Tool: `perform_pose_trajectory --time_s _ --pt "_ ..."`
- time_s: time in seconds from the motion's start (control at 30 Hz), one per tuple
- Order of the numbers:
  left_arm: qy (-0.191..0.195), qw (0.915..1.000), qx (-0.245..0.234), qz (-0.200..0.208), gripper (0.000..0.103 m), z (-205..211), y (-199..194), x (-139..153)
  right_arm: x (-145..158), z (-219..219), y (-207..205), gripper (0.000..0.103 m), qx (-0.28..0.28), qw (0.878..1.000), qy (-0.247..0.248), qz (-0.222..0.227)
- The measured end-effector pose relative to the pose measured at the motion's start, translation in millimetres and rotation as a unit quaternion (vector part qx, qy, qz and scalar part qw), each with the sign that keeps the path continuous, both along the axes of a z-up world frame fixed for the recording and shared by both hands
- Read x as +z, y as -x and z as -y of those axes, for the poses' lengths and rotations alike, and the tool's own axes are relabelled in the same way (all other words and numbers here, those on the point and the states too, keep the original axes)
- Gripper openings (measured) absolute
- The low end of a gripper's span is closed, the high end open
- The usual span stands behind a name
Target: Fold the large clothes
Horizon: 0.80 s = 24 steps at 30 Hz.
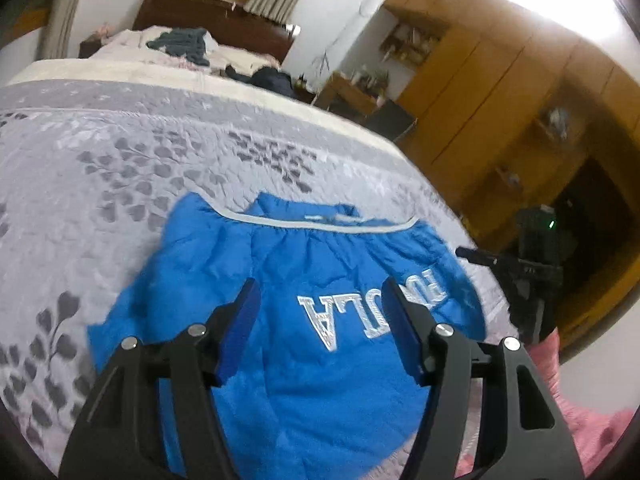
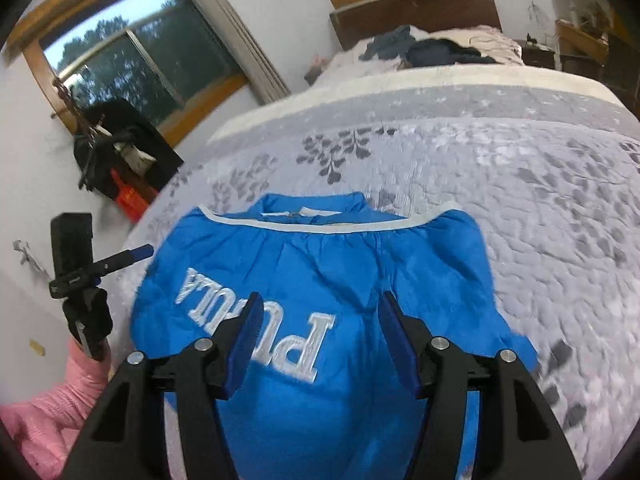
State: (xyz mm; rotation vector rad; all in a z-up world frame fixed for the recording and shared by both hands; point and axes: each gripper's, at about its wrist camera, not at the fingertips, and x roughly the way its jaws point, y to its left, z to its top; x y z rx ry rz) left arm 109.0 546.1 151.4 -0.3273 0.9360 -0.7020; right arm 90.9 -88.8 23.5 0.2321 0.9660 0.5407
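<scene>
A blue jacket [image 1: 312, 272] with white lettering and a white trim band lies folded on the grey leaf-patterned bedspread [image 1: 120, 152]. My left gripper [image 1: 320, 296] hovers above it, open, with nothing between its blue pads. In the right wrist view the same blue jacket [image 2: 320, 264] lies below my right gripper [image 2: 318, 312], which is open and empty too. The other gripper shows at the edge of each view: the right gripper [image 1: 472, 254] at the jacket's right side, the left gripper [image 2: 136, 254] at its left side. A pink sleeve [image 2: 76, 384] holds the left one.
Dark clothes [image 2: 432, 50] are piled at the far end of the bed near a brown headboard [image 1: 208, 16]. Wooden wardrobes [image 1: 500, 92] stand to the right of the bed. A window [image 2: 132, 52] and a black bag [image 2: 120, 148] are on the left side.
</scene>
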Motion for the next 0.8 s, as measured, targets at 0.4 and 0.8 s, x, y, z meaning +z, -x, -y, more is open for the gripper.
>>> perform_pose_trajectory --time_s 0.4,0.8 --pt "-0.039 0.9976 0.007 -0.057 0.061 6.9 -62.1 -62.7 -56.6 11.7 -55.7 0.059 -0.035 0.998 0.007 -0.052" --pt "-0.051 0.9974 0.032 -0.04 0.062 3.9 -45.9 -44.6 -27.0 37.4 -22.5 0.066 -0.054 0.997 -0.037 -0.03"
